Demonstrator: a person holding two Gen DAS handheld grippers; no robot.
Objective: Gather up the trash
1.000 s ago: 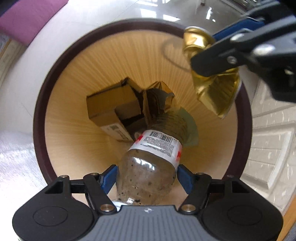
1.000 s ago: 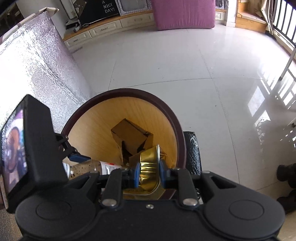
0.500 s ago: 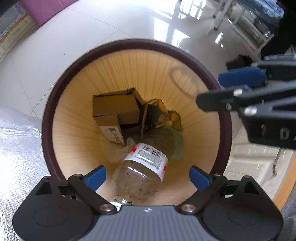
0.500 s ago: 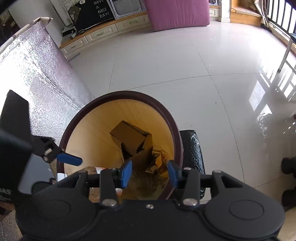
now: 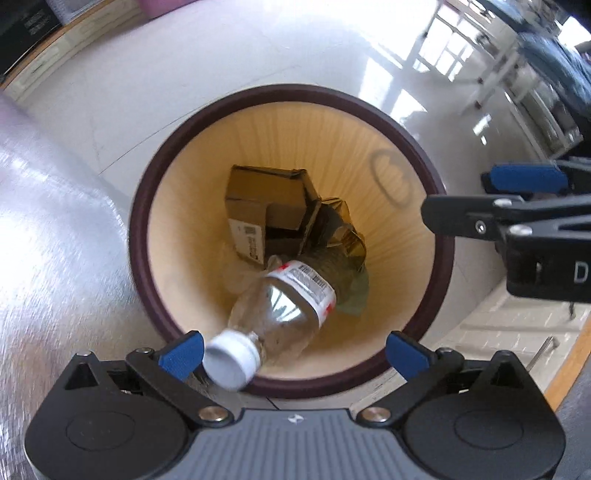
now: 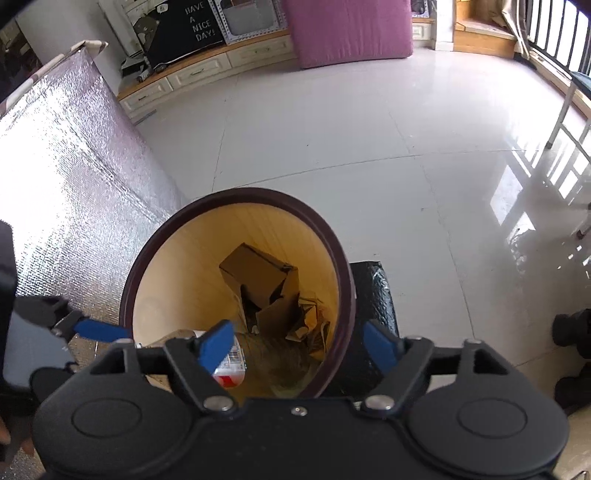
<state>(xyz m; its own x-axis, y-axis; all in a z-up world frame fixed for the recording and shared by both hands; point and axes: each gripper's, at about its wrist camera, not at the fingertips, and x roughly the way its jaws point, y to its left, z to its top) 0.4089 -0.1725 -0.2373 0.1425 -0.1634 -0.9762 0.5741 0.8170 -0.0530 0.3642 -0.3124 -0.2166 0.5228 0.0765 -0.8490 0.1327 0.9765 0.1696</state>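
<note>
A round bin with a dark brown rim (image 5: 288, 92) and pale wood inside stands on the floor; it also shows in the right wrist view (image 6: 236, 194). A clear plastic bottle (image 5: 280, 310) with a white cap lies tilted in the bin, free of my fingers. Below it lie a brown cardboard box (image 5: 266, 199) and a crumpled gold wrapper (image 5: 343, 236). My left gripper (image 5: 293, 352) is open and empty above the bin's near rim. My right gripper (image 6: 299, 341) is open and empty above the bin.
A silver foil-covered surface (image 6: 66, 166) stands left of the bin. A black block (image 6: 373, 295) sits against the bin's right side. White glossy floor (image 6: 369, 129) stretches beyond, with a purple cushion (image 6: 347, 29) and low drawers (image 6: 207, 70) at the far wall.
My left gripper opened and the bottle dropped into the bin. My right gripper opened and the gold wrapper fell in. Both grippers rose away from the bin.
</note>
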